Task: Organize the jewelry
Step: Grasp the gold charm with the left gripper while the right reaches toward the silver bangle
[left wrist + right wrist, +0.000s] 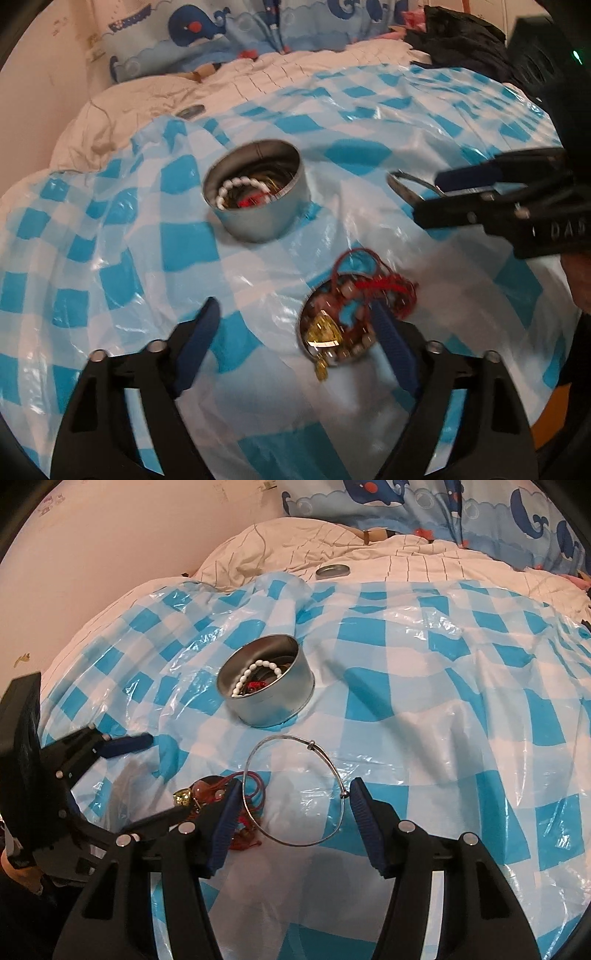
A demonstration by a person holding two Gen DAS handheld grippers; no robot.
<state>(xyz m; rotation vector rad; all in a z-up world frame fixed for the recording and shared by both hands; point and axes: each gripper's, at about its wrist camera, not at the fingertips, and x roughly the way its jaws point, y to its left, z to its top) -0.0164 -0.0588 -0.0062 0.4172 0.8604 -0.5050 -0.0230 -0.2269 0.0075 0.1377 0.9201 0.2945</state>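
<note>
A round metal tin [258, 195] [267, 685] stands on the blue checked plastic sheet and holds a white bead bracelet [240, 186] [255, 674] and red items. A heap of jewelry [343, 317] [221, 794] with red cords and a gold piece lies nearer. My left gripper [295, 332] is open around part of the heap. My right gripper [293, 801] holds a thin silver bangle [295, 790] between its jaws, above the sheet; it also shows in the left wrist view [410, 184].
A tin lid [332, 570] [190, 110] lies on the white quilt behind the sheet. A whale-print pillow [229, 33] and dark clothing [461, 40] sit at the back. A wall [110, 554] is to the left.
</note>
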